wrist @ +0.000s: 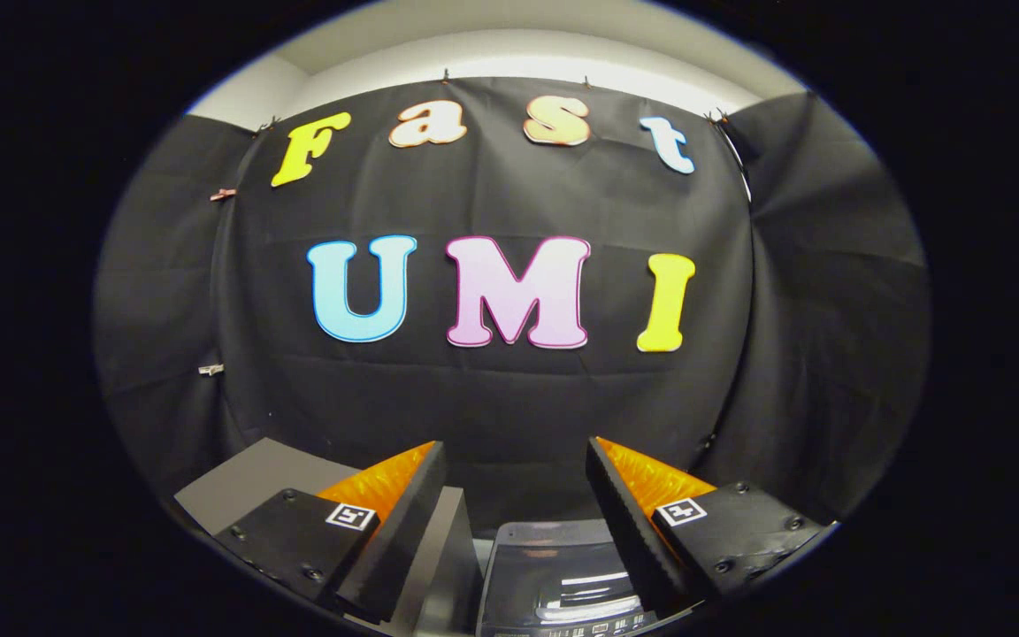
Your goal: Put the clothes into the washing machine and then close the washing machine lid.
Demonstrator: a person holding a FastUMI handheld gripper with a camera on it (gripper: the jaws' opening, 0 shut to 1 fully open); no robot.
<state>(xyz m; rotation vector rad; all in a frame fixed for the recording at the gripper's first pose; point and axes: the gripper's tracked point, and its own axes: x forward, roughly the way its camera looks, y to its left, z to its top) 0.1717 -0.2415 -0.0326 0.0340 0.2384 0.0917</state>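
Gripper (pixel 517 460) fingers spread wide, holding nothing. Washing machine (pixel 554 575) sits low between them, glossy lid down. Black cloth wall (pixel 509 398) beyond.

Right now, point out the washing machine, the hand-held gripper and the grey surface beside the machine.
washing machine (pixel 558 575): gripper view, on its glossy lid.
hand-held gripper (pixel 517 456): gripper view, midway between its open fingertips.
grey surface (pixel 244 478): gripper view, on its bare top.

The hand-held gripper (pixel 517 460) has two wedge-shaped fingers with ribbed inner pads, each mount carrying a square coded marker and round screws.
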